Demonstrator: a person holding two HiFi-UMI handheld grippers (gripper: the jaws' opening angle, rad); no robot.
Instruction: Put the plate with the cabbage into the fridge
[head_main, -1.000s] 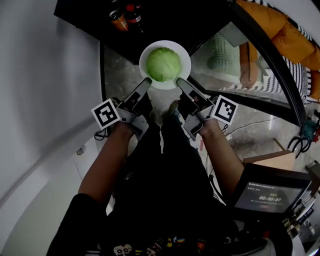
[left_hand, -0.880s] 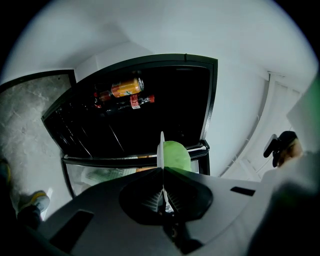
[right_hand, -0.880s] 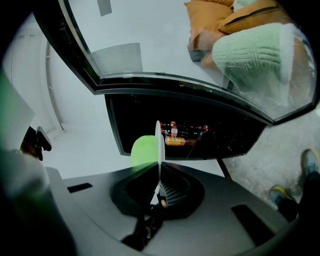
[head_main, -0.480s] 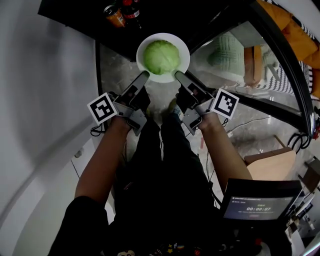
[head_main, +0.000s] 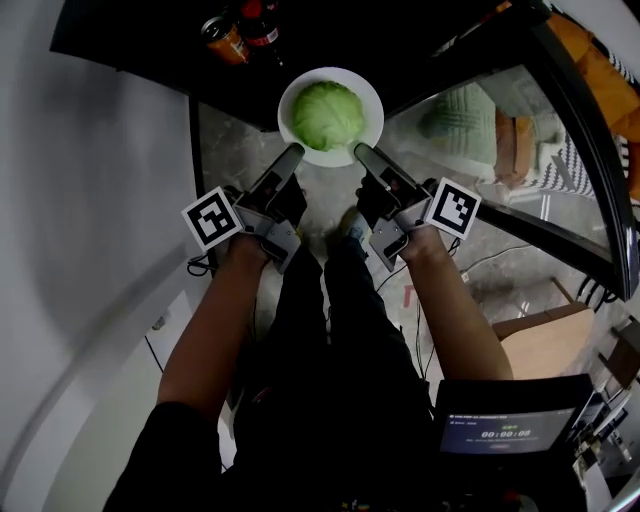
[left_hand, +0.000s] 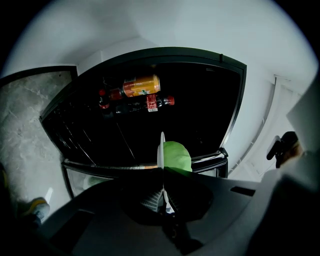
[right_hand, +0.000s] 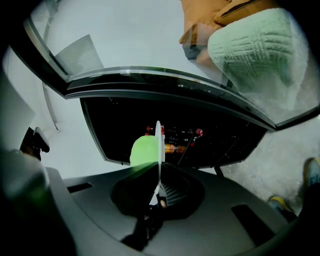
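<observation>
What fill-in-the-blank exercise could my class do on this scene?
1. The left claw and right claw each grip the rim of a white ____.
2. On it lies a green ____.
3. In the open fridge, the can is coloured ____.
Missing words: plate; cabbage; orange.

Dim, strong fisheye distortion, black vignette corners, foreground underexposed.

I am holding a smooth, glossy white plate (head_main: 372, 98) under a waxy-looking cabbage (head_main: 327, 114). My left gripper (head_main: 292, 152) and right gripper (head_main: 361, 152) are showing matt grey plastic. The fridge door (head_main: 470, 150) glass is gleaming; the floor (head_main: 232, 150) is showing polished marbled stone.
</observation>
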